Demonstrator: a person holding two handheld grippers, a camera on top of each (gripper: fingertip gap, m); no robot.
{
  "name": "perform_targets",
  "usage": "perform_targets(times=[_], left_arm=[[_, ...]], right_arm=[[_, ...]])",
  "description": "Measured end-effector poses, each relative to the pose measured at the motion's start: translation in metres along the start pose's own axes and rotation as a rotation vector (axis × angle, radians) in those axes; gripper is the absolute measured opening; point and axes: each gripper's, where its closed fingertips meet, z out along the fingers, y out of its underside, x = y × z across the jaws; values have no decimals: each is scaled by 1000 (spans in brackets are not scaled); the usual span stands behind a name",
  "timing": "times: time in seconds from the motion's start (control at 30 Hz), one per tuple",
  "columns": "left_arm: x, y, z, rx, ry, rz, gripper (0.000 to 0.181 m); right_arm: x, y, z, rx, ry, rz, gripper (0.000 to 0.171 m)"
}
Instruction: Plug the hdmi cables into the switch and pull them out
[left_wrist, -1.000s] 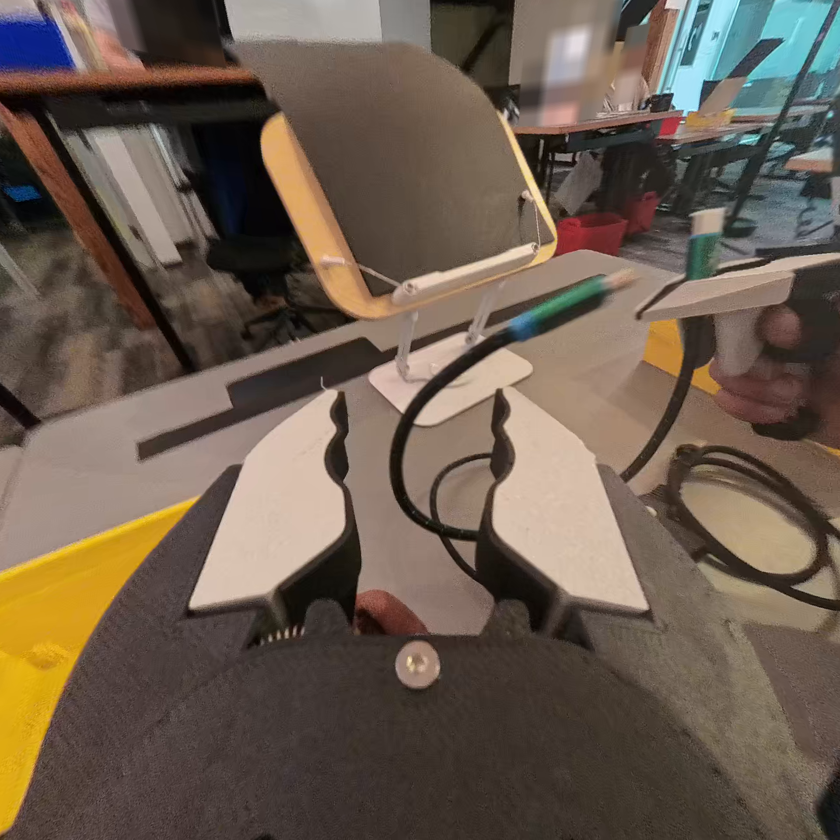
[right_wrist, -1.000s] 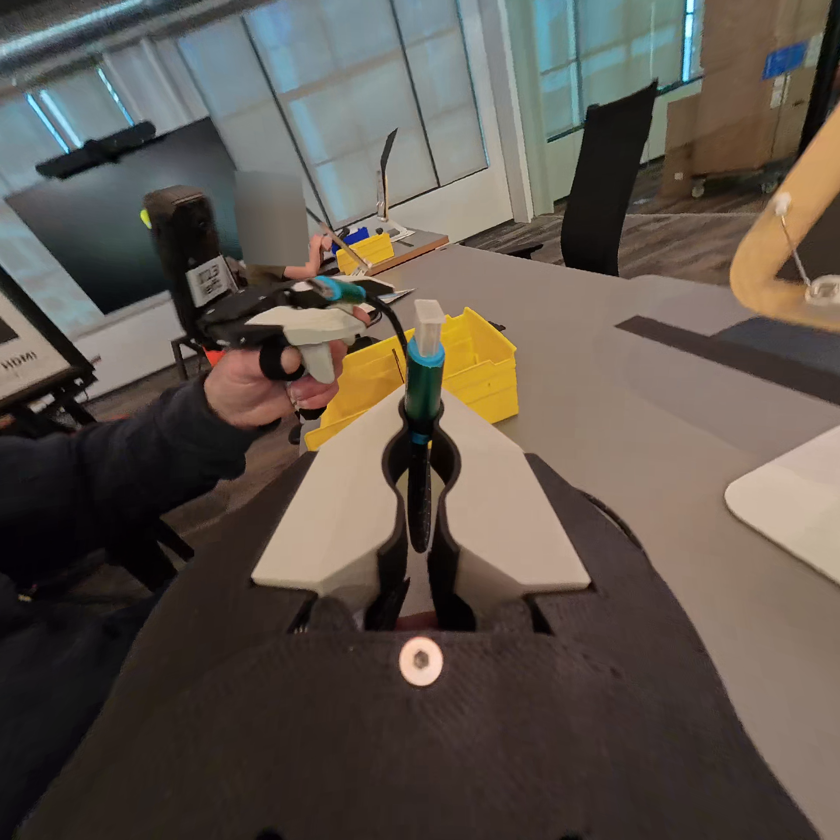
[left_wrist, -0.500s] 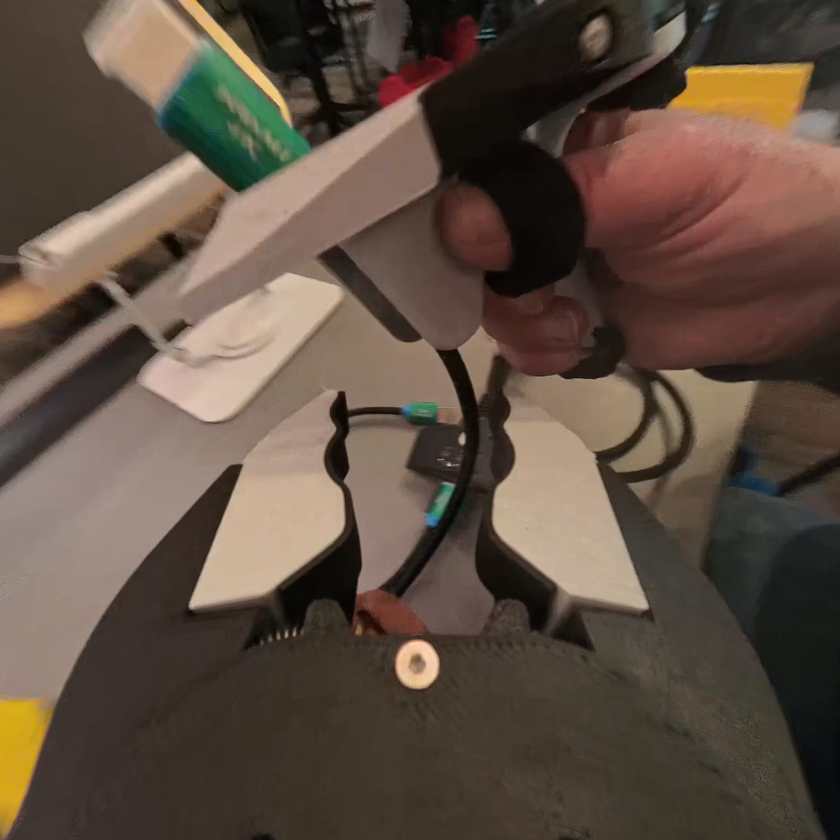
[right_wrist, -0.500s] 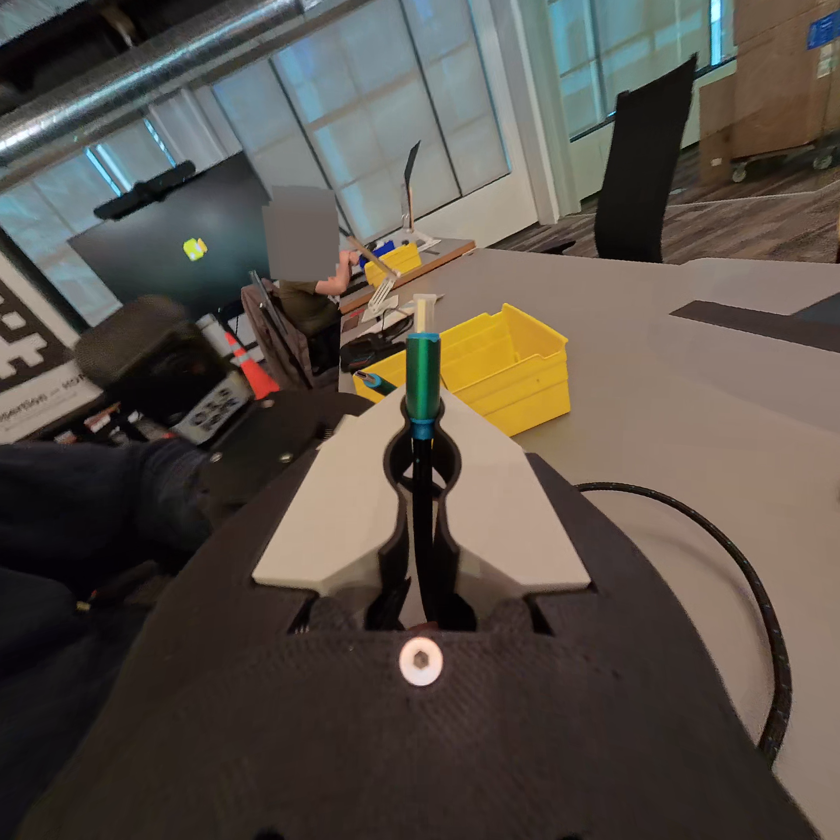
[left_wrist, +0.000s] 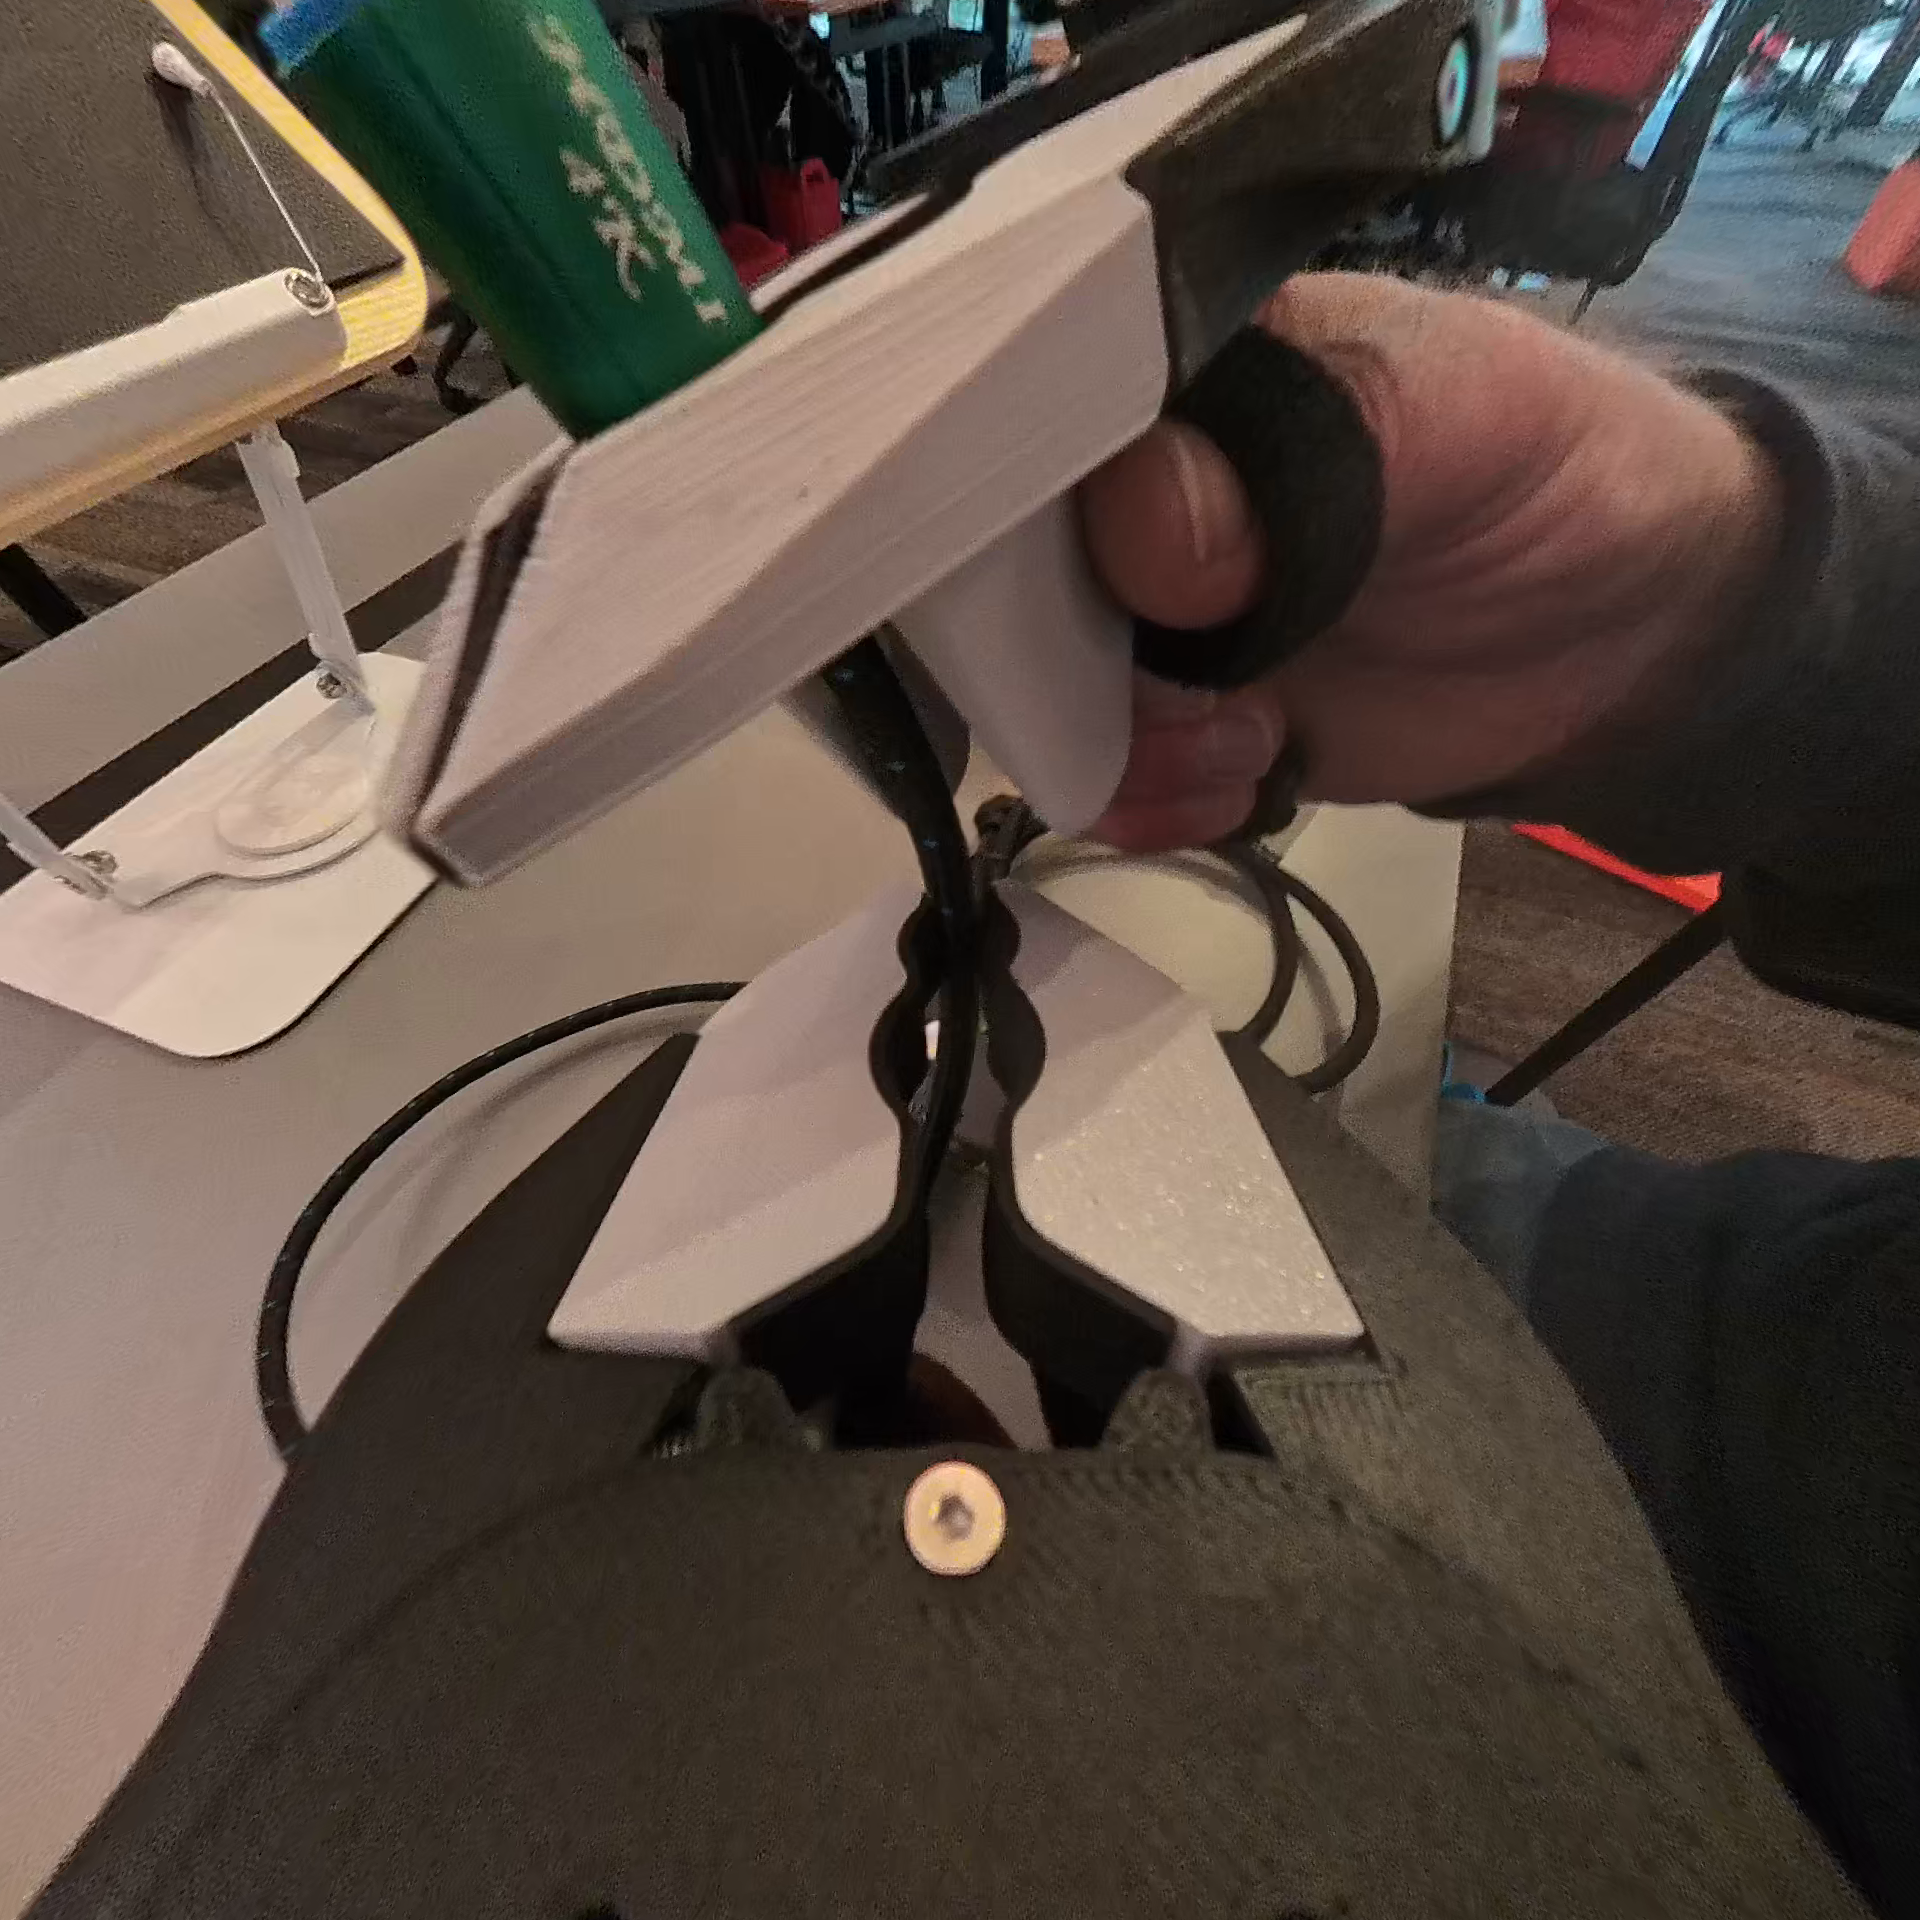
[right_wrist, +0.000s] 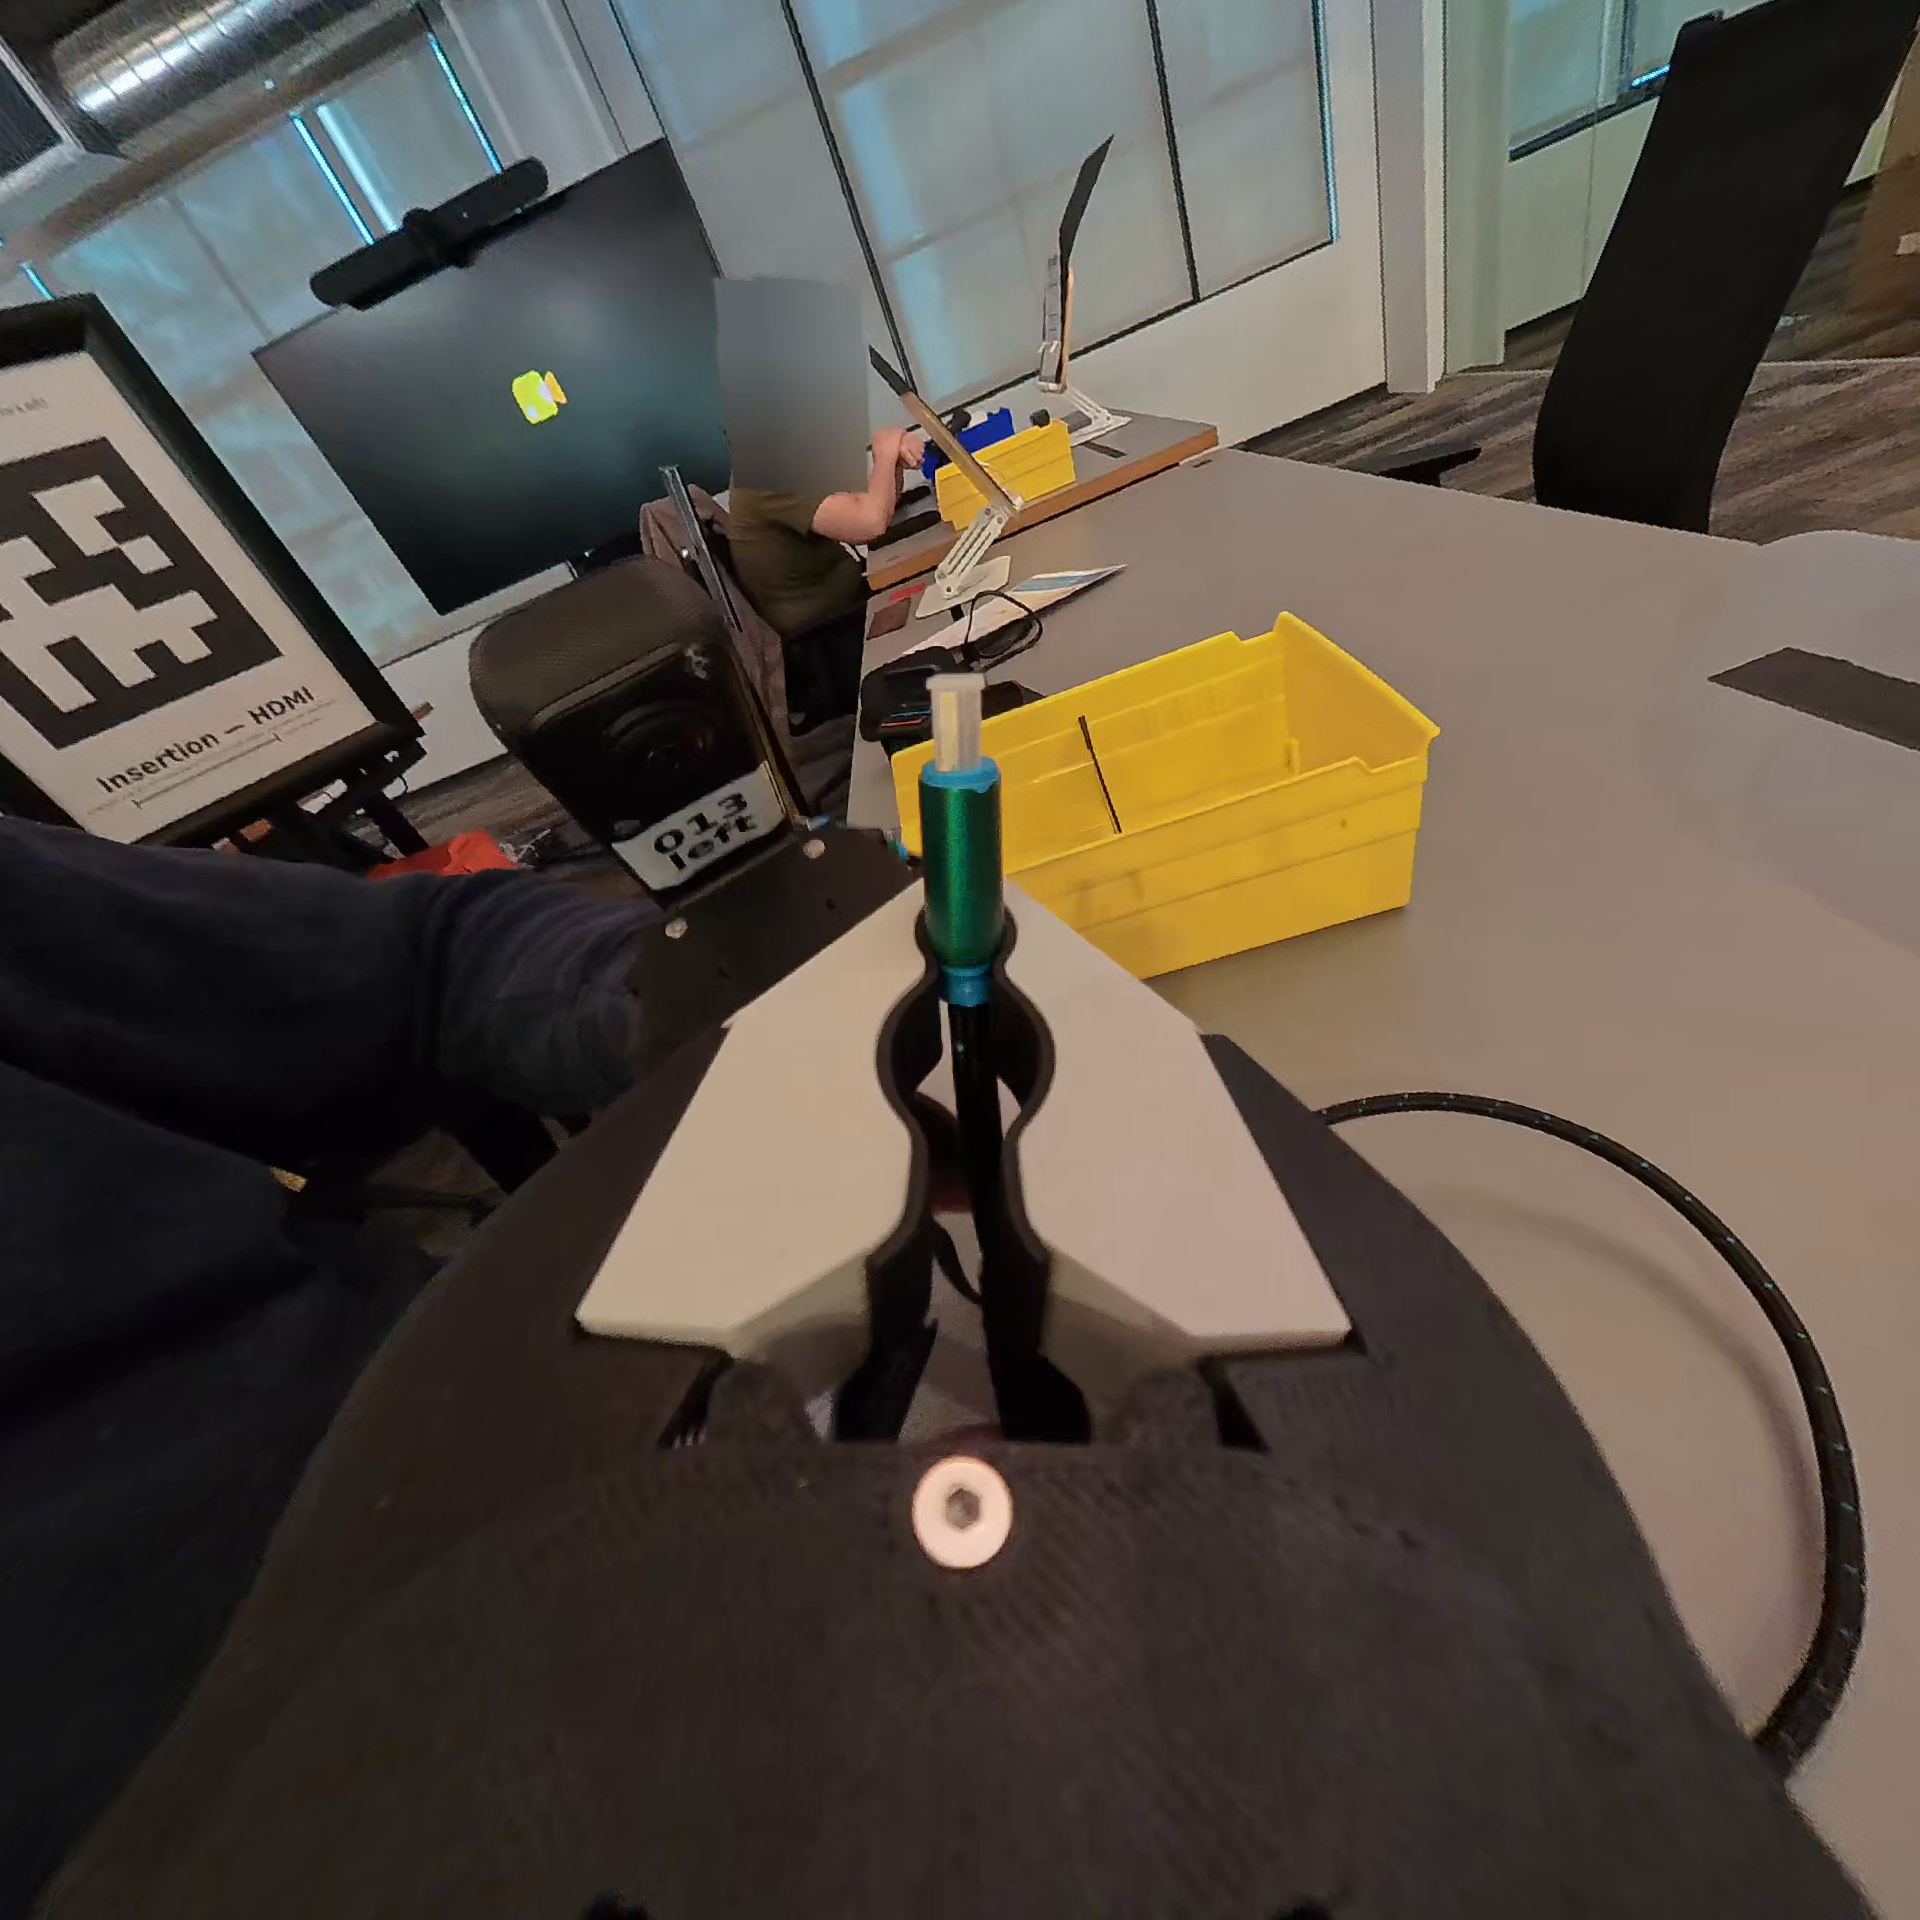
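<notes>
- Since a second ago the left gripper (left_wrist: 956, 935) has swung from facing the stand toward the right gripper (left_wrist: 790, 499), and its fingers, then spread wide, have now closed on the black cable (left_wrist: 940, 831) hanging below the right one.
- Left gripper: clenched on the cable, which runs up through the narrow slot between its white fingers (left_wrist: 769, 1164). The pinch looks light, since the wavy gap is not fully closed.
- Right gripper (right_wrist: 961, 914): clamped just behind the green plug (right_wrist: 958, 852), with the plug's capped metal tip pointing up and away from the table (right_wrist: 1558, 935). Gripping at the collar keeps the plug stiff and aimed for insertion.
- My reading is that the left takes up the slack so the trailing cable cannot drag or twist the plug while it is lined up.
- A loop of the same black cable lies on the grey table to the left of the left gripper, and more coils rest behind the person's hand (left_wrist: 1455, 561).
- No switch shows in either current view, so I cannot tell where the ports are; the plug is held in the air, not yet inserted.
- A yellow bin (right_wrist: 1195, 800) sits on the table beyond the plug, and a white stand (left_wrist: 187, 914) holding a tilted board is at the left.
</notes>
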Motion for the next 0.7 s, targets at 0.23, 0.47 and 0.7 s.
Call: perform_targets(times=[0.23, 0.47, 0.7], left_arm=[[-16, 9, -17, -121, -46, 115, 6], [-23, 18, -22, -210, -102, 246, 6], [-27, 28, -26, -260, -118, 307, 6]], right_arm=[[14, 6, -24, -41, 51, -34, 0], [18, 11, -41, -77, 58, -15, 12], [16, -7, -55, -18, 40, -26, 24]])
